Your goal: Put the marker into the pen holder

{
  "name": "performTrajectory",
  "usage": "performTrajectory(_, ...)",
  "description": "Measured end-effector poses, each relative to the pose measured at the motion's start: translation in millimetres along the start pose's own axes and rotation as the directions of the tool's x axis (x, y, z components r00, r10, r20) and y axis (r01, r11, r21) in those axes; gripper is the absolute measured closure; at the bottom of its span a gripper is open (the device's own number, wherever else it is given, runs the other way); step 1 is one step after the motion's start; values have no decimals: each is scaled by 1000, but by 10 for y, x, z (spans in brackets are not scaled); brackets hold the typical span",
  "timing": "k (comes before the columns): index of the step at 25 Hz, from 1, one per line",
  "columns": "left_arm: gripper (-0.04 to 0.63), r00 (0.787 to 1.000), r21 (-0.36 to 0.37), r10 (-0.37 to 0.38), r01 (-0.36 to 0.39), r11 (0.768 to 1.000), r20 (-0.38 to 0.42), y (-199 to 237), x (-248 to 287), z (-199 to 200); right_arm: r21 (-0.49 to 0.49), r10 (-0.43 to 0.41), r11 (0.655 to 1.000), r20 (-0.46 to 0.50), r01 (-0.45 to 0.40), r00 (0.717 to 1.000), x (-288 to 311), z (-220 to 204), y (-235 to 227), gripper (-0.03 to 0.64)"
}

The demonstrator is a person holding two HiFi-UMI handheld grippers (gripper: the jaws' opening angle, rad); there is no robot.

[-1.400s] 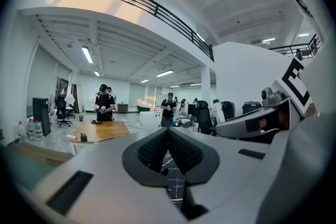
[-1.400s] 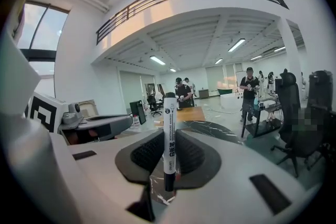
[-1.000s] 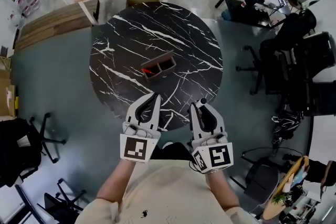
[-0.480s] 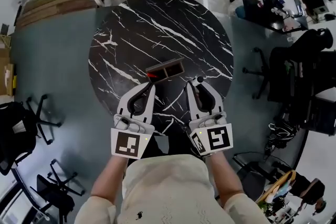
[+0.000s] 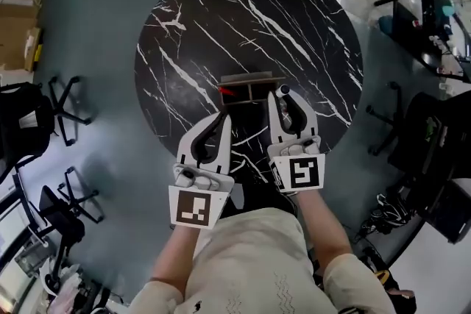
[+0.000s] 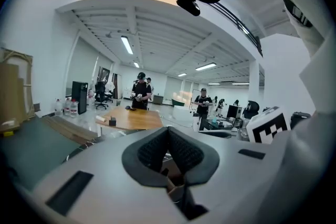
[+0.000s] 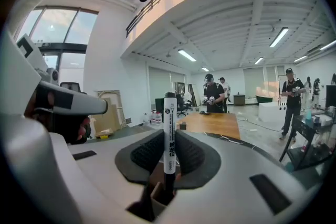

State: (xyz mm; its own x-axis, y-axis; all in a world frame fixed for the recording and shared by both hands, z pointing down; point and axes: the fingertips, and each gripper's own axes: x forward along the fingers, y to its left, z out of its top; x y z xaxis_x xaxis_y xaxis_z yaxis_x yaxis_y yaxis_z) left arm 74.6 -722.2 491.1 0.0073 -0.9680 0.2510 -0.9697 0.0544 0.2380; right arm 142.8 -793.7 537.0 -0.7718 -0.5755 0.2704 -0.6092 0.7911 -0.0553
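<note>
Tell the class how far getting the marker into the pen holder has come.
Done: the marker stands clamped in the right tongs. In hand: those tongs hover beside the pen holder. Remaining: lowering the marker in and letting go. The left tongs are shut, empty.

The marker (image 7: 169, 134) bears black print along its white barrel: a round logo near the cap; fine Latin letters too small to read; larger Chinese characters, seemingly 白板笔. The cubes of the left gripper (image 5: 221, 120) and the right gripper (image 5: 283, 95) each show a black-and-white square code.
</note>
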Motion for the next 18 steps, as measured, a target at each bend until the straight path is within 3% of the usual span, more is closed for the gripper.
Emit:
performTrajectory(5,588,1000,44,-12,13,999,-21,-70,101,-159,-12,40,999,66,-40,997,165,-216,71,540)
performTrajectory(18,586,998,52,31,-28,998,-52,-29,71,-490,-11,43,999,13,-43,999,358,-759,-33,538)
